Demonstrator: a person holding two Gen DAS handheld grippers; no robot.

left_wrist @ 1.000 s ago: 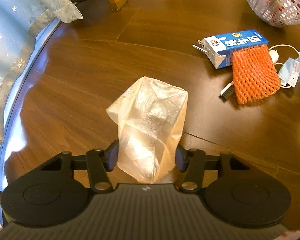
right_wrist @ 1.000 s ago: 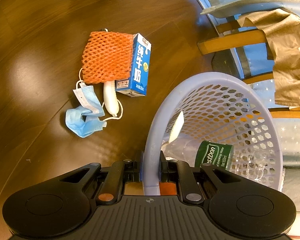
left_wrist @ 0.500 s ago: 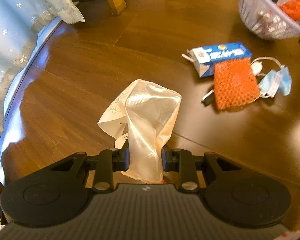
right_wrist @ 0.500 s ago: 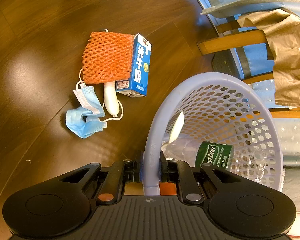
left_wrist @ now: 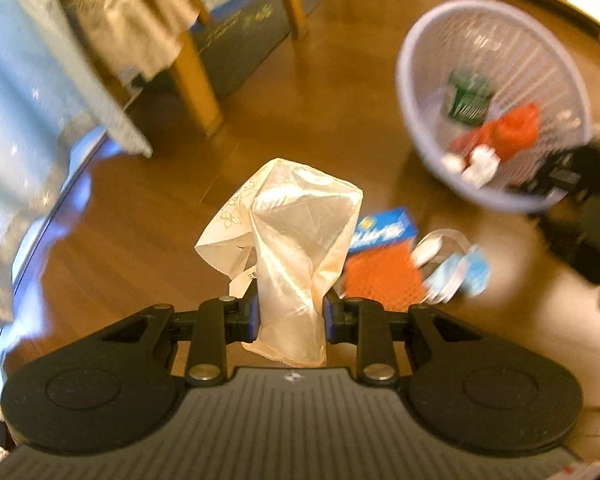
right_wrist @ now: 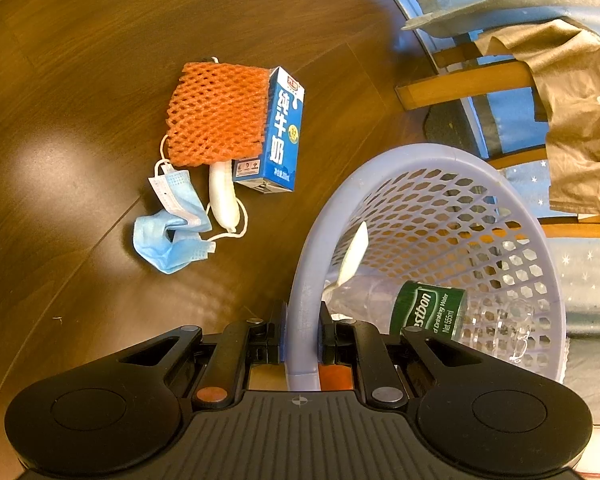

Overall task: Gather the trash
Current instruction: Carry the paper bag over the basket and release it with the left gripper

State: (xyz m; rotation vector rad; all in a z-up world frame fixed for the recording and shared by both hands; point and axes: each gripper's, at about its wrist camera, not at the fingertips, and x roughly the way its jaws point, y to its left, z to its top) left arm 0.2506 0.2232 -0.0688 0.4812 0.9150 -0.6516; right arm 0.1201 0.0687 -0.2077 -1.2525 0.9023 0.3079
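The left gripper [left_wrist: 290, 316] pinches a crumpled plastic bag [left_wrist: 296, 240] above the floor while the right gripper [right_wrist: 303, 338] clamps the basket [right_wrist: 440, 216] rim, so the bag should travel fully over the opening before the fingers spread, lest it snag the rim.

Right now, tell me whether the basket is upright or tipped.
Tipped. The basket leans with its mouth toward the camera, the right gripper clamped on its rim; a bottle lies against the lower wall.
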